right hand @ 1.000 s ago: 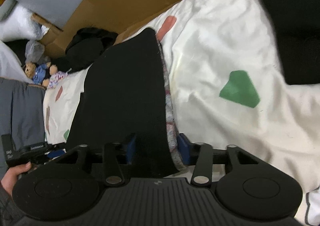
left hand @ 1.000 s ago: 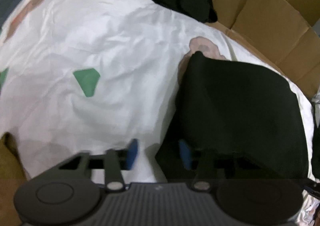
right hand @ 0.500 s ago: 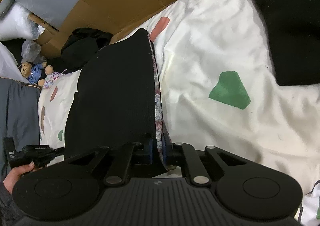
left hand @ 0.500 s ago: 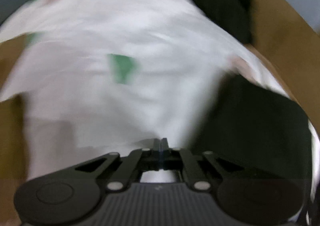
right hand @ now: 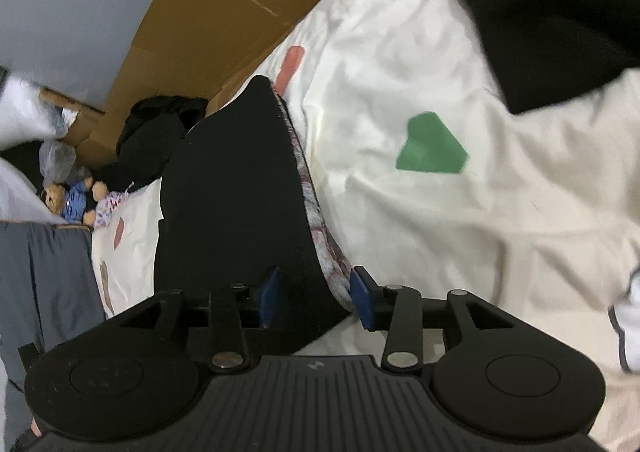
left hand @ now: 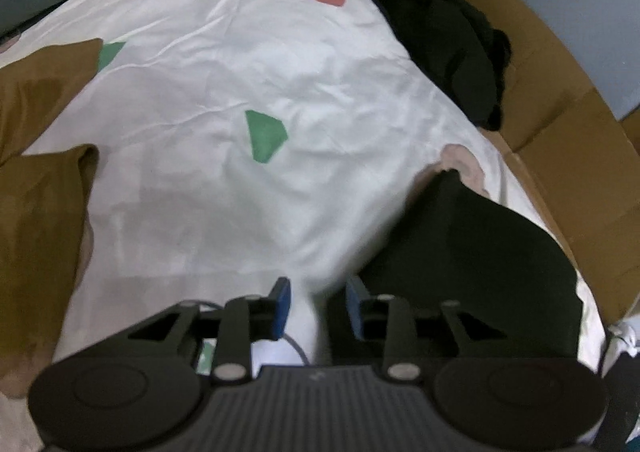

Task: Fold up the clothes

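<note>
A folded black garment [left hand: 472, 264] lies on the white patterned bedsheet [left hand: 240, 192], just right of my left gripper [left hand: 319, 306]. The left jaws are opening, with only sheet showing between the blue pads. In the right wrist view the same black garment [right hand: 232, 188], with a patterned lining along its right edge, runs away from my right gripper [right hand: 315, 298]. Its near edge sits between the right jaws, which are opening, and the pads stand off the cloth.
Flattened cardboard [left hand: 560, 140] lines the far side, with a heap of dark clothes [left hand: 448, 44] against it. A brown cushion [left hand: 36, 232] lies left. Another black garment [right hand: 540, 12] lies at the upper right, and a teddy bear [right hand: 68, 200] at far left.
Both grippers shut half a second ago and have opened again. The left one has drawn off the black garment to the left, over the sheet. The right one has let go of the garment's edge.
</note>
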Demonstrator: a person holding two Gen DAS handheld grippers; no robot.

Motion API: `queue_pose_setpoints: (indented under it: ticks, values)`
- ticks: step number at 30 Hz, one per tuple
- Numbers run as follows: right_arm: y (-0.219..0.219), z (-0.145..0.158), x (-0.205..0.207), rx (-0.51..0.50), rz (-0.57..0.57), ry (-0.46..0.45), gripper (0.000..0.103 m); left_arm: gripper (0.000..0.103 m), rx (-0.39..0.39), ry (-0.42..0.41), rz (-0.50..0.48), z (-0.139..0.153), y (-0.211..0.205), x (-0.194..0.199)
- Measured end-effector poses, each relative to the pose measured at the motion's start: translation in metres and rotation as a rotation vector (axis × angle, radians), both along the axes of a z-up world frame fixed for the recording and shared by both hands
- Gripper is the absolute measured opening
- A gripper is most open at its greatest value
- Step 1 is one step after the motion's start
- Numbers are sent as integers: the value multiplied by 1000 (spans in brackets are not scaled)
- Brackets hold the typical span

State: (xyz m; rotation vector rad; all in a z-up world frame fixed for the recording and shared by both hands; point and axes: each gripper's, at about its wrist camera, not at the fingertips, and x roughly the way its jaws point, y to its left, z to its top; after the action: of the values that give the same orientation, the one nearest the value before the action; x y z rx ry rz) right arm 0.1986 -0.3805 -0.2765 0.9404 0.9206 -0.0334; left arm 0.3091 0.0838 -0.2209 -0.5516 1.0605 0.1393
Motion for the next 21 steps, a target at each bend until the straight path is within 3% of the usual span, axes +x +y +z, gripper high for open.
queue_pose_setpoints:
  ticks: [5,13,15,21]
  values:
    - [4,-11,-12,37,-24,28,46,47,-8,16,-6,3,-10,-15]
    - [16,-30,-15,132,-54,11,46,43,-39,56,43,-2,-20,-44]
    - [20,-33,-13,151,-63,3,46,38,-86,68,87,-9,-18,-51]
    - [22,-39,-7,199,-101,-12,46,38,-179,91,194,-30,-25,-64]
